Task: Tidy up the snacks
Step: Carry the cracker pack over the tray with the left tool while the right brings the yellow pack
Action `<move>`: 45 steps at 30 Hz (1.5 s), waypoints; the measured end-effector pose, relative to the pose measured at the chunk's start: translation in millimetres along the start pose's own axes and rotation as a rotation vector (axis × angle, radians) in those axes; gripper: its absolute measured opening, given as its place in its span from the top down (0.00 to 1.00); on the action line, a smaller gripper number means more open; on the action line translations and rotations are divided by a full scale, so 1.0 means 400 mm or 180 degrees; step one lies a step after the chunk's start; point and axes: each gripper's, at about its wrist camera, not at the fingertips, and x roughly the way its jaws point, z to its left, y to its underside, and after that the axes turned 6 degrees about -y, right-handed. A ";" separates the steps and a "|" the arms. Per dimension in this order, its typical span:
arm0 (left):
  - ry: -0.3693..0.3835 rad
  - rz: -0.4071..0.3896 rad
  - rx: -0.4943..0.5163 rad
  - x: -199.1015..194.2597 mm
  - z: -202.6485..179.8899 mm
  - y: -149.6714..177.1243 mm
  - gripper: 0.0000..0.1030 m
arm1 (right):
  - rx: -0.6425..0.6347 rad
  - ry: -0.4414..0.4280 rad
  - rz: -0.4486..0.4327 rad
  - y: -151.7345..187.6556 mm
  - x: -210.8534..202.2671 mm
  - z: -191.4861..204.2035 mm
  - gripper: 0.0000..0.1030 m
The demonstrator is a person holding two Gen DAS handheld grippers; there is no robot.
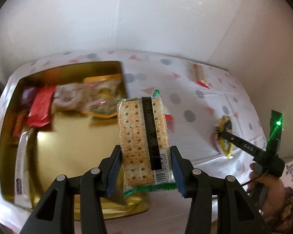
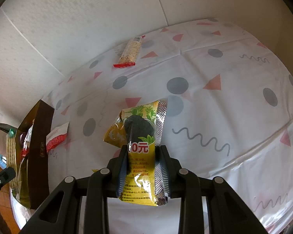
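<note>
1. At the left of the left wrist view a gold tin point(image 1: 68, 156) sits open on the surface point(image 1: 195, 117), with packets already lying along its far and left walls: a red packet point(image 1: 40, 109), a floral bag point(image 1: 84, 97) and a white packet point(image 1: 21, 165); its near floor is bare, likely the spot for the next item
2. In the lower centre, the left claw point(image 1: 146, 167) is clenched on a cracker pack point(image 1: 144, 140), held upright by its long edges just above the tin's right rim, probably so it can drop in flat
3. At the right edge, the right claw point(image 1: 223, 134) shows from afar with a yellow pouch in it
4. In the right wrist view, the tin's dark outer wall stands at the left edge, with a red-and-white sachet point(image 2: 56, 138) just beside it on the surface
5. At upper centre a cereal bar point(image 2: 130, 52) lies apart, not yet collected
6. At lower centre, the right claw point(image 2: 142, 167) is closed on the yellow pouch point(image 2: 140, 146), pinching its lower half, lifted off the surface
</note>
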 end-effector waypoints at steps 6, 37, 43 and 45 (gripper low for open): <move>-0.0154 0.0068 -0.0264 0.005 0.115 0.031 0.52 | 0.0091 -0.0015 0.0066 -0.007 0.006 0.002 0.76; -0.0470 0.0370 -0.0688 0.031 0.370 0.139 0.41 | -0.0311 -0.0497 -0.0078 -0.031 -0.065 0.242 0.78; -0.0661 0.0316 -0.0553 0.017 0.355 0.142 0.47 | -0.0662 -0.0770 0.0068 -0.020 -0.046 0.373 0.78; -0.0663 0.0327 -0.0575 0.018 0.364 0.146 0.50 | -0.0803 -0.0836 0.0147 -0.011 -0.036 0.414 0.78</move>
